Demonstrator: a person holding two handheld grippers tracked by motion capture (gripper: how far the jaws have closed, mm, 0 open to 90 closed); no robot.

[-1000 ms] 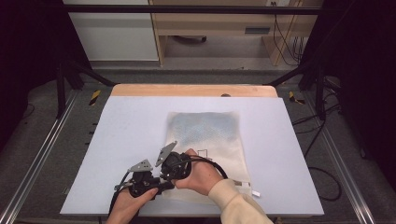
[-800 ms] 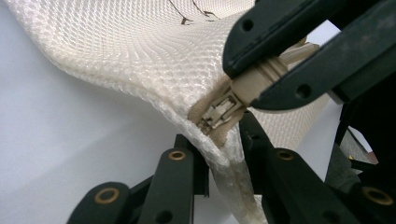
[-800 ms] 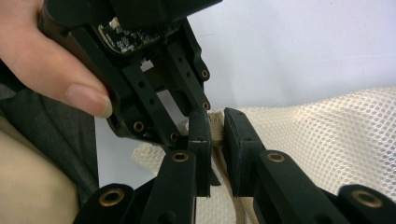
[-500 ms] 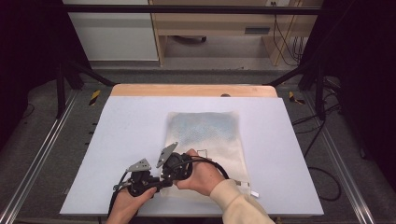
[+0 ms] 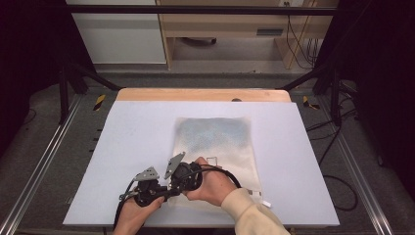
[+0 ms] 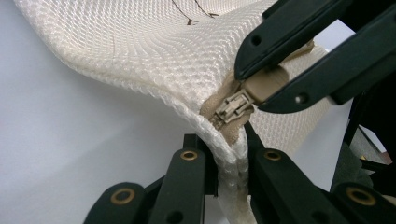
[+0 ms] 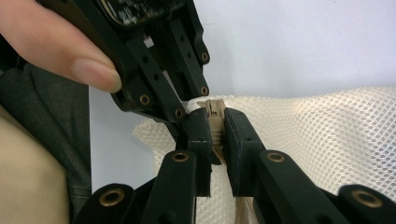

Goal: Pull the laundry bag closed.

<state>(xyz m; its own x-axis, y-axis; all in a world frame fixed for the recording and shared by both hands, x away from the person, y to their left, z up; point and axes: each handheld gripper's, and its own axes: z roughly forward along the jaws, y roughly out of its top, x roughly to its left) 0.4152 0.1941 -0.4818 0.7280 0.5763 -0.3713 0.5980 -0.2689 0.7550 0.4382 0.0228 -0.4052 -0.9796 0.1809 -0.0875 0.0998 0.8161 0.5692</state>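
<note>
A cream mesh bag [image 5: 215, 139] lies flat on the white table [image 5: 127, 147], its zipper end toward the person. In the left gripper view my left gripper [image 6: 229, 156] is shut on the bag's seamed corner edge [image 6: 219, 149], just below the tan zipper slider [image 6: 231, 109]; its jaws have just been closing on that seam. My right gripper [image 7: 215, 128] is shut on the tan zipper pull [image 7: 214, 114]. In the high view both grippers, left [image 5: 149, 188] and right [image 5: 186, 177], meet at the bag's near left corner, which is lifted slightly off the table.
A wooden strip [image 5: 203, 94] runs along the table's far edge. Metal frame rails [image 5: 34, 171] flank both sides. Cables [image 5: 337, 191] lie on the floor to the right. A small white tag [image 5: 265, 202] lies at the bag's near right corner.
</note>
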